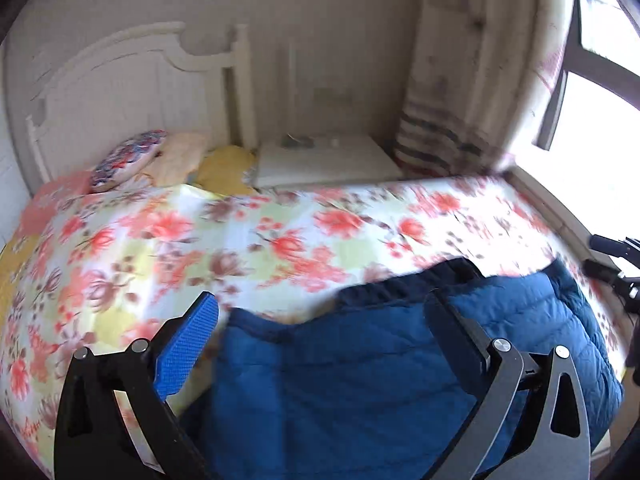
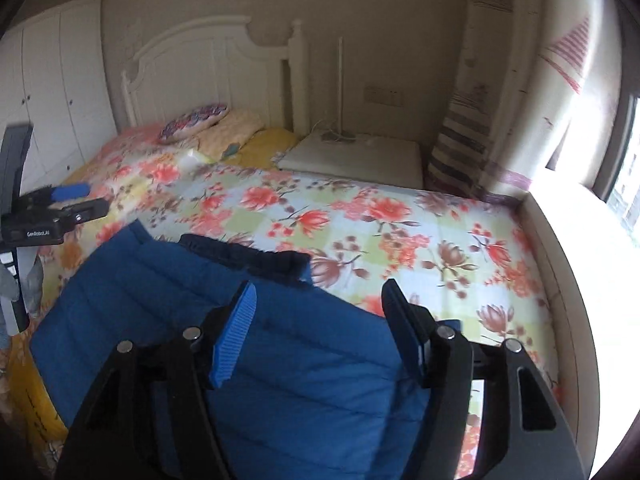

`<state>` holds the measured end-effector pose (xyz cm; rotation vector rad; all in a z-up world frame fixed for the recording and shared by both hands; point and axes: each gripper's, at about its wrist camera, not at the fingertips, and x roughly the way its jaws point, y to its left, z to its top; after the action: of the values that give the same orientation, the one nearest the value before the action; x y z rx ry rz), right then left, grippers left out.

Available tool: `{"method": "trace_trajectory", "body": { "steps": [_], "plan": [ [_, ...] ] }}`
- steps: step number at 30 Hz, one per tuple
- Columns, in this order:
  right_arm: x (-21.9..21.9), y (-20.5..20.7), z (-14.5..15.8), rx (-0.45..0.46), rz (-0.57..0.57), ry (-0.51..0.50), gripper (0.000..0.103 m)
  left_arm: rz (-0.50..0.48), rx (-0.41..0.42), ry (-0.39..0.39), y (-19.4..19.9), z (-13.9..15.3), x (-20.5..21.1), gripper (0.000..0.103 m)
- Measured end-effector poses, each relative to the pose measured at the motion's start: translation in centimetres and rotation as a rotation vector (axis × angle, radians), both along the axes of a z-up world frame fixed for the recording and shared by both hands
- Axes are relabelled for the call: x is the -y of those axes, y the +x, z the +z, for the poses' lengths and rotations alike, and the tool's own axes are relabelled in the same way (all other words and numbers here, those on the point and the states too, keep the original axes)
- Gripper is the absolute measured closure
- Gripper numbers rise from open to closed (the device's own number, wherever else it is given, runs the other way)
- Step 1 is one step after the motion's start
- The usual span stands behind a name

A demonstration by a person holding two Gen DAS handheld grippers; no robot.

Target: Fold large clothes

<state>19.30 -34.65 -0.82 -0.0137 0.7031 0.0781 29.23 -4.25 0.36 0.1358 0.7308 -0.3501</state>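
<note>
A blue quilted jacket (image 1: 340, 380) lies folded on the floral bedsheet (image 1: 240, 240), its dark navy edge (image 1: 400, 284) turned toward the headboard. My left gripper (image 1: 324, 314) hovers above the jacket's left part, jaws wide apart, with nothing pressed between the blue pads (image 1: 188, 348). In the right wrist view the jacket (image 2: 140, 280) fills the lower left, and my right gripper (image 2: 320, 300) stands open over its right part, gripping nothing. The left gripper (image 2: 68, 200) shows at the left edge there. The right gripper (image 1: 612, 268) pokes in at the right edge of the left wrist view.
Several pillows (image 2: 208, 120) lie by the white headboard (image 2: 208, 64). A white nightstand (image 2: 356, 156) stands beside the bed, with a striped curtain (image 2: 468, 132) and a bright window (image 1: 600, 80) to the right. White wardrobe doors (image 2: 52, 80) stand at the left.
</note>
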Motion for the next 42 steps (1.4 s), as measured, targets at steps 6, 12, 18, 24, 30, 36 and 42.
{"method": "trace_trajectory", "body": {
  "steps": [6,12,18,24,30,36,42],
  "plan": [
    [-7.1,4.0,-4.1,-0.133,0.036,-0.098,0.064,-0.047,-0.143,0.077,2.9,-5.1,7.1,0.004],
    [-7.6,7.1,-9.5,-0.202,0.048,-0.08,0.06,0.023,-0.22,0.098,6.1,-11.3,4.8,0.004],
    [-7.3,6.8,-9.8,-0.178,0.063,-0.046,0.058,0.053,-0.186,0.086,5.6,-11.6,4.6,0.004],
    [-6.4,6.6,-9.2,-0.205,0.083,0.006,0.053,0.052,-0.17,0.078,5.4,-11.6,4.8,0.004],
    [2.8,4.9,-8.2,-0.17,-0.146,0.067,0.049,0.047,-0.18,0.055,5.6,-11.7,4.6,0.004],
    [7.1,4.5,-11.0,-0.156,-0.211,0.275,0.051,0.047,-0.192,0.045,5.7,-11.6,4.5,0.004],
    [6.0,4.9,-11.1,-0.162,-0.216,0.181,0.05,0.064,-0.22,0.061,4.6,-8.2,7.9,0.004]
  ]
}}
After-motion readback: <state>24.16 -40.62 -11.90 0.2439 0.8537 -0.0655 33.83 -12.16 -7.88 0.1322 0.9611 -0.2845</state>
